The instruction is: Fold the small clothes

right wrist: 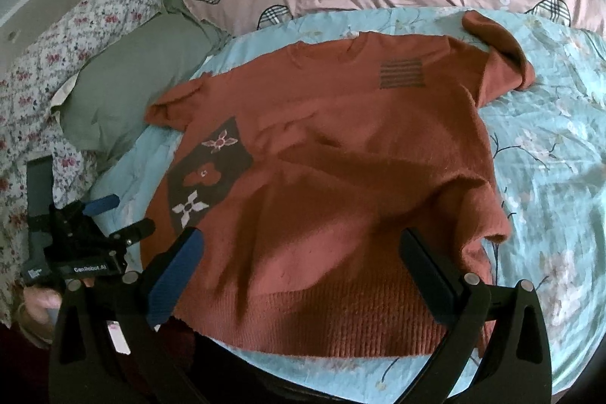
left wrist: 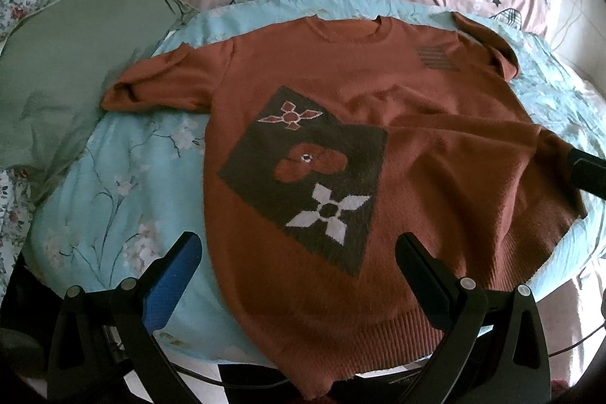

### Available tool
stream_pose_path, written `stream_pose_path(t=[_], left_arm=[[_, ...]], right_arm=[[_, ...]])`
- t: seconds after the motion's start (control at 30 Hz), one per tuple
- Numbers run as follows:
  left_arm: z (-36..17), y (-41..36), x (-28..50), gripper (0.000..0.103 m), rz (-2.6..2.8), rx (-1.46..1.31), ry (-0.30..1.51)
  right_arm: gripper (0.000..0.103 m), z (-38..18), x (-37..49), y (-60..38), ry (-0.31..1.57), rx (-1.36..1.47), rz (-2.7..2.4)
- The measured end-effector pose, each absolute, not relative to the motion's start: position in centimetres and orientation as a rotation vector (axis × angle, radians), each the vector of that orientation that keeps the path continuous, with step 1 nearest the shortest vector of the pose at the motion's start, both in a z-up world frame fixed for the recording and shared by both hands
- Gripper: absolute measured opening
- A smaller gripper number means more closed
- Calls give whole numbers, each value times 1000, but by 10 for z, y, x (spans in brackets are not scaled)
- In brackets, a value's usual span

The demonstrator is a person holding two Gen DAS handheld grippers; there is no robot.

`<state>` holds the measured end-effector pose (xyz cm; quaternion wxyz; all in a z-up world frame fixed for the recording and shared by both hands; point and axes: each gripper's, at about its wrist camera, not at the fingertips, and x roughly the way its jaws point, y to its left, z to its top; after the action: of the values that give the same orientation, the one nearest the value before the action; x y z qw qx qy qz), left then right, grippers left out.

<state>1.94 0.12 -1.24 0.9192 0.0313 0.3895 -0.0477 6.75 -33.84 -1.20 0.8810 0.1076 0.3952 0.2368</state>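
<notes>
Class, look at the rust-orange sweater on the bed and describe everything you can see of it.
The sweater is a fuzzy rust-orange knit with short sleeves, a round neck and a ribbed hem. A dark diamond panel holds three flower motifs; dark stripes mark the chest. It lies spread front-up, slightly rumpled, on the light blue floral sheet, hem toward the cameras. Both grippers hover open at the hem, not gripping it.

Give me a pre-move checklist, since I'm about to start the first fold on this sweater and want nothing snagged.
1. Sweater lies front up on the blue floral sheet: ok.
2. Left gripper open, holding nothing: ok.
3. Right gripper open, over the ribbed hem: ok.
4. Sleeves spread flat: not ok; the right-side sleeve is bunched and curled.
5. Body smooth: not ok; creases run across the middle.
6. Hem fully on the bed: cannot tell.
</notes>
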Motion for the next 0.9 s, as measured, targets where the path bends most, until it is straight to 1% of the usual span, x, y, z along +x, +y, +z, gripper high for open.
stream_pose_path(t=[0.13, 0.33, 0.43, 0.5, 0.67, 0.9], left_arm=[[-15, 0, 27, 102, -99, 64, 811], [-15, 0, 41, 102, -110, 32, 849], [-14, -1, 49, 102, -112, 18, 863], [-14, -1, 53, 102, -113, 16, 869], [-15, -4, 64, 102, -112, 11, 886], [-21, -4, 86, 102, -94, 14, 916]], right_arm=[[103, -12, 77, -344, 824, 236, 490], [102, -1, 99, -362, 716, 174, 445], [99, 9, 119, -375, 694, 149, 418], [94, 16, 138, -386, 688, 133, 394], [82, 30, 198, -419, 709, 201, 367], [60, 42, 302, -451, 715, 251, 259]])
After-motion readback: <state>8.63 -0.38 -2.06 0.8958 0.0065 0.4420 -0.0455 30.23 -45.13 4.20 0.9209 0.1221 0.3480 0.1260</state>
